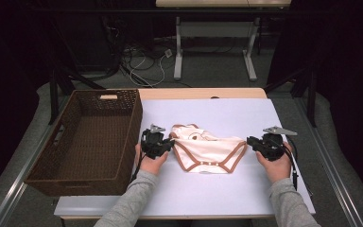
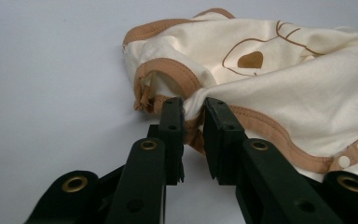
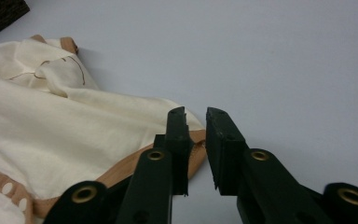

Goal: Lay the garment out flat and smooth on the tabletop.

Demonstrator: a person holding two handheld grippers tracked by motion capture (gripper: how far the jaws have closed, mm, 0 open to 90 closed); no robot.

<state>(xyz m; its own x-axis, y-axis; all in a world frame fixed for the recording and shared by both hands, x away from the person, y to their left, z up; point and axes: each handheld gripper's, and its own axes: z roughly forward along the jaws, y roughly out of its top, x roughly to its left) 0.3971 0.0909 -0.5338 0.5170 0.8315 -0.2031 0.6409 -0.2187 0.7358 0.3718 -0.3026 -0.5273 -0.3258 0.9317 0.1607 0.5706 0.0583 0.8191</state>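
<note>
A cream baby bodysuit point(image 1: 208, 150) with brown trim and a brown drawn motif lies crumpled on the white table point(image 1: 217, 194), between my two grippers. My left gripper point(image 1: 170, 143) is shut on the bodysuit's left edge; in the left gripper view the bodysuit point(image 2: 284, 93) bunches where the left gripper point(image 2: 194, 105) pinches cream cloth and brown trim. My right gripper point(image 1: 249, 141) sits at the garment's right corner. In the right gripper view the right gripper point(image 3: 196, 114) stands nearly closed, with the brown-trimmed corner of the bodysuit point(image 3: 51, 126) caught low between the jaws.
A dark brown wicker basket point(image 1: 90, 177) with nothing inside stands on the table's left side, close to my left hand; its corner point(image 3: 0, 14) shows in the right gripper view. Bare white tabletop lies in front of and behind the garment. A desk frame and cables are on the floor beyond.
</note>
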